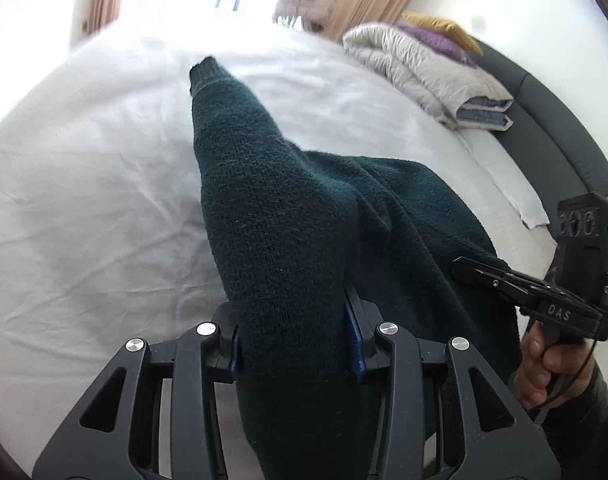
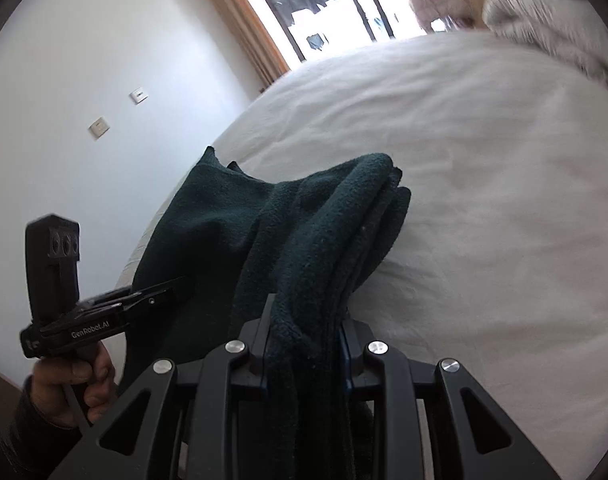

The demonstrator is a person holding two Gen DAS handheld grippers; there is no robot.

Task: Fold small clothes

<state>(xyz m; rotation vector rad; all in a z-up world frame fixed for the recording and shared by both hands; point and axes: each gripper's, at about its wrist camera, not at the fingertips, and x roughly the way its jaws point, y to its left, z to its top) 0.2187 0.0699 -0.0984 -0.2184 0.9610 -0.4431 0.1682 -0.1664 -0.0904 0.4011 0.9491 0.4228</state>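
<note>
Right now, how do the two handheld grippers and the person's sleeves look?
Both grippers are matte black, with angular cut-out linkages, silver round bolts and blue pads. The right gripper carries white "DAS" lettering, a boxy top block with three round holes and a green light. The left gripper reads "GenRobot.AI". A thin black cable hangs below. Sleeves are dark.

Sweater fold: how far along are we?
Done: the dark green sweater is on the white bed, one sleeve stretched across the sheet. In hand: left gripper and right gripper each clamp bunched knit. Left: no neat fold shows yet; fabric is heaped, so laying flat and folding remain.
</note>
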